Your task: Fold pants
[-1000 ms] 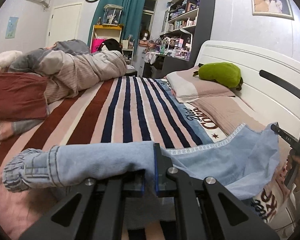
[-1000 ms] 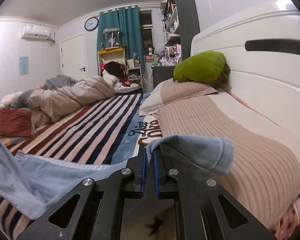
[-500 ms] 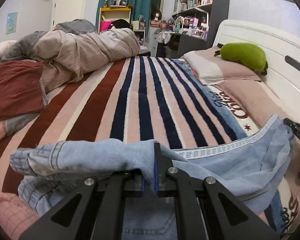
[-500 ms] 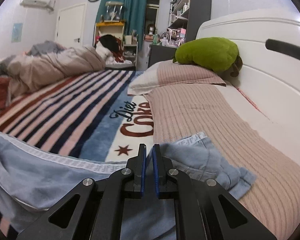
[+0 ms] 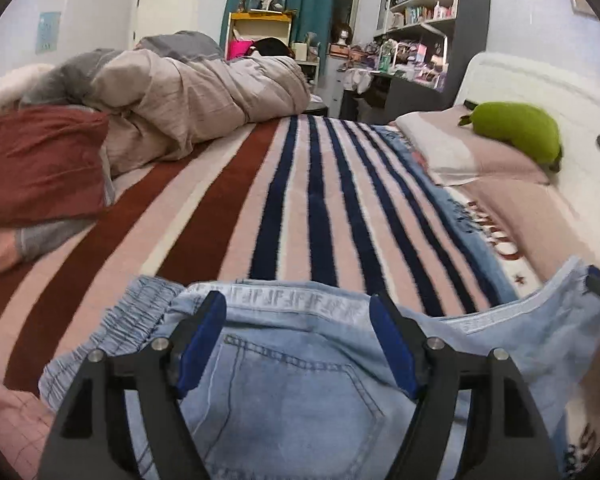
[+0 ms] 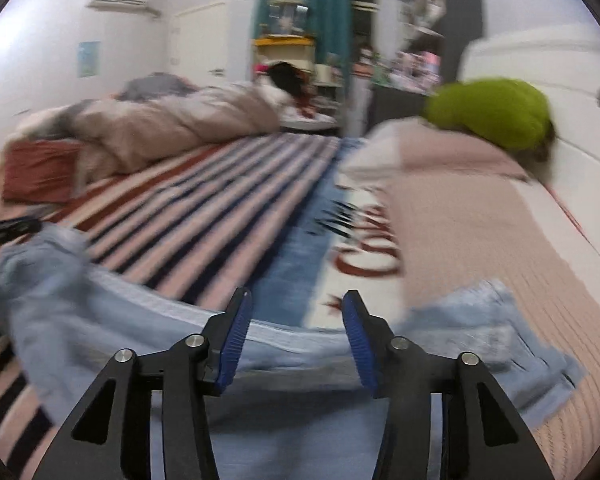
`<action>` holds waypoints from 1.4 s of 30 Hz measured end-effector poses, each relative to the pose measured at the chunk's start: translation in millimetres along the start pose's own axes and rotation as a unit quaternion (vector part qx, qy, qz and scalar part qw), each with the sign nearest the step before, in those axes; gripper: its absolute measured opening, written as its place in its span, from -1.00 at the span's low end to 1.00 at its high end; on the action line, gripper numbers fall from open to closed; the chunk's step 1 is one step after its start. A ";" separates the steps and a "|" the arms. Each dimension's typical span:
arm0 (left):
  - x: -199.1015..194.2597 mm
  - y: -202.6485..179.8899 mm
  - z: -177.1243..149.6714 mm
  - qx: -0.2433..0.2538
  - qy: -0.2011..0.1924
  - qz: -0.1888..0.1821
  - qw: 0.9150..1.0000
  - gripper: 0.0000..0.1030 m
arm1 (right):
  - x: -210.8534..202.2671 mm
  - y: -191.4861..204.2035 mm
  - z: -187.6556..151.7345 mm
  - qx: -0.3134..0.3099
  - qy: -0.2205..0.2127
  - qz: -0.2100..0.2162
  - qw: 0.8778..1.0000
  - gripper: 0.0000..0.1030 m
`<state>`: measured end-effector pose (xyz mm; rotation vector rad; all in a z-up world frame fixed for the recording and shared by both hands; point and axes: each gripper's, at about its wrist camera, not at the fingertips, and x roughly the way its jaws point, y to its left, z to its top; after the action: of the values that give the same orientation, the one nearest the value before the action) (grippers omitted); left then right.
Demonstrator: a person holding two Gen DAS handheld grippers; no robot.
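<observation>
Denim pants (image 5: 292, 380) lay across the near end of the bed, light blue, folded over so that a back pocket faced up between the fingers of the left gripper (image 5: 296, 344). Its jaws were opening: the blue pads (image 5: 198, 340) stood well apart, one on each side of the pocket, and neither pressed on the cloth. Just beyond the fingertips ran the pale lettered waistband (image 5: 284, 300), and beyond the left finger sat the gathered elastic cuff (image 5: 140, 304) of a leg. Ahead of the fingers stretched the striped blanket (image 5: 300, 200), with a rumpled beige duvet (image 5: 196, 96) and a dark red pillow (image 5: 40, 164) off to the left of them, and a green plush toy (image 5: 516, 132) on a pink pillow (image 5: 480, 160) far to the right, against the white headboard (image 5: 540, 92).

The right gripper (image 6: 296, 336) was opening its jaws too; the view was blurred by motion, but the ribbed blue pads (image 6: 236, 332) plainly stood apart with nothing clamped between them. The pants (image 6: 100, 328) lay under and in front of its fingers, spreading left toward a bunched end, beside which the dark tip of the other gripper (image 6: 8, 228) showed at the frame's edge. To the right of the fingers a loose corner of denim rested on the ribbed pink cover (image 6: 480, 240). Straight ahead of the fingertips, the blanket (image 6: 228, 208) showed a blue band and red lettering, and the green toy (image 6: 492, 116) lay beyond, up to the right.
</observation>
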<state>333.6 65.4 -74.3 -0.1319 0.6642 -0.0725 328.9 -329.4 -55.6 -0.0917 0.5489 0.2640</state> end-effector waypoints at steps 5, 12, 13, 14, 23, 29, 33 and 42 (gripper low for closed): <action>-13.8 -1.5 -19.1 0.028 0.013 -0.002 1.000 0.38 | 1.3 64.6 16.2 -0.094 0.023 0.130 0.987 0.47; -28.0 22.5 -46.6 0.019 0.022 0.014 0.999 0.38 | 56.8 134.6 -5.1 -0.206 0.144 0.139 0.958 0.40; -28.8 25.5 -48.0 0.018 0.023 0.014 0.999 0.38 | 65.3 140.3 -11.6 -0.218 0.164 0.138 0.952 0.27; -30.1 27.9 -49.5 0.018 0.022 0.019 0.999 0.38 | 70.0 140.0 -15.5 -0.223 0.174 0.138 0.949 0.10; -41.9 39.9 -54.2 0.022 0.004 0.058 0.998 0.38 | 106.9 121.0 -18.4 -0.182 0.154 0.037 0.970 -0.95; -46.9 44.4 -51.2 0.014 0.000 0.069 0.998 0.39 | 139.9 118.4 -16.2 -0.184 0.163 0.017 0.969 -0.95; -51.0 44.4 -42.7 0.019 -0.003 0.076 0.997 0.44 | 143.6 112.9 -11.8 -0.166 0.164 0.016 0.972 -0.30; -58.9 11.9 -44.2 0.031 -0.007 0.018 0.999 0.48 | 57.1 49.6 8.8 -0.079 0.086 0.002 0.993 0.24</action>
<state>260.3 79.2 -74.6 -0.0613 0.6488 -0.0567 366.7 -267.6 -79.0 -0.2691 0.7000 0.3042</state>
